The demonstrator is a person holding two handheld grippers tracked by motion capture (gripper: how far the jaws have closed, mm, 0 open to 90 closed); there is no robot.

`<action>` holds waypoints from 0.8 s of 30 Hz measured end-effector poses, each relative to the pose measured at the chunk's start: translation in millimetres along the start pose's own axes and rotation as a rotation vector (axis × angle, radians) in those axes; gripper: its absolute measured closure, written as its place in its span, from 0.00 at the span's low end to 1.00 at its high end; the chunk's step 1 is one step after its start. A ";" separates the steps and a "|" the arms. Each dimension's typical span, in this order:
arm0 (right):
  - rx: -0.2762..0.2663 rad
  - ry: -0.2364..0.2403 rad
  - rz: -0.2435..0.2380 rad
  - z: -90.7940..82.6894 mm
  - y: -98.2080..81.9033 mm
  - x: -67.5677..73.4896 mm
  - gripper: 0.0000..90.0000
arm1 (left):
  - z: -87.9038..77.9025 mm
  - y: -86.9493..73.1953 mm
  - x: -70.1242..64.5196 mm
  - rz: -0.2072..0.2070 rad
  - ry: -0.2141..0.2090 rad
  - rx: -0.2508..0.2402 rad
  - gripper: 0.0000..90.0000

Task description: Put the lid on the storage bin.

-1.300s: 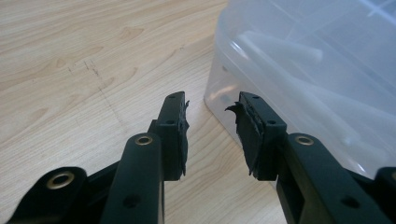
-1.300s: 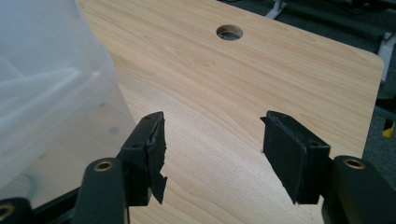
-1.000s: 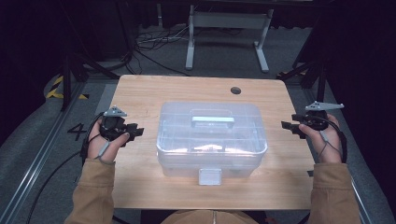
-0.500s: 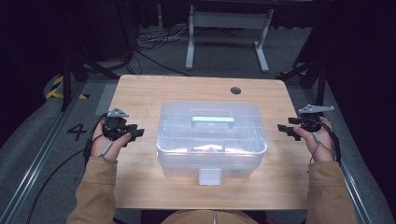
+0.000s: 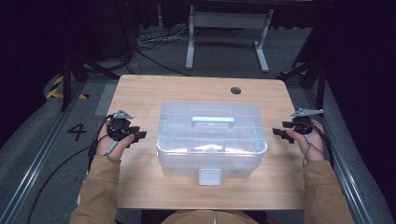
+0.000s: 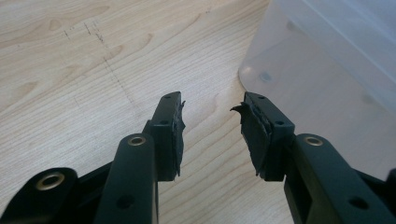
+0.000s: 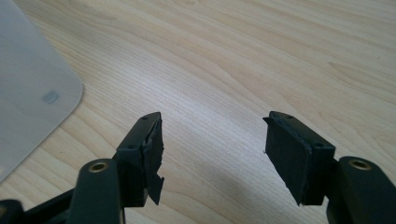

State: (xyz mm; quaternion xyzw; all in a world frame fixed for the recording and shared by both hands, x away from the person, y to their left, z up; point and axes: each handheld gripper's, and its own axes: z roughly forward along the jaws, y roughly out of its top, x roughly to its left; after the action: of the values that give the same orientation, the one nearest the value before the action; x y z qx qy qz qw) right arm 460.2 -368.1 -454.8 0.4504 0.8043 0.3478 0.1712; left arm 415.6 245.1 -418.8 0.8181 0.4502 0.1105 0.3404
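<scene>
High view: the clear lidded box (image 5: pixel 212 137) sits mid-table (image 5: pixel 140 93), left gripper (image 5: pixel 137 135) and right gripper (image 5: pixel 279 134) flanking it. Left gripper view: jaws released, just been opening, nothing between. Right gripper view: jaws wide, empty. Best approach the box's sides evenly

One table (image 5: pixel 140 93), of pale wood, with one round hole (image 5: pixel 236 90) near its far edge. One clear plastic box (image 5: pixel 177 140) stands on it, with one lid handle (image 5: pixel 212 119) on top and one latch (image 5: pixel 209 176) on the near side. Two hand-held grippers: a left hand-held gripper (image 5: pixel 139 135) and a right hand-held gripper (image 5: pixel 278 134), each with two black jaws. Two hands and two tan sleeves come in from the near edge. One metal stand (image 5: pixel 227 21) is on the floor beyond the table.
</scene>
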 end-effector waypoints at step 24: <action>0.081 0.018 -0.059 34.2 -10.6 9.8 0.43 | 27.0 -6.6 -1.9 0.025 -0.067 0.135 0.61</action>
State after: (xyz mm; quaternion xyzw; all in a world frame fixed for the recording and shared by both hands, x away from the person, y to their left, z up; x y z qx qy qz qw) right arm 468.7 -349.8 -485.9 0.4298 0.8321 0.3139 0.1559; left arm 423.3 233.6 -443.0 0.8480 0.4346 0.0569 0.2980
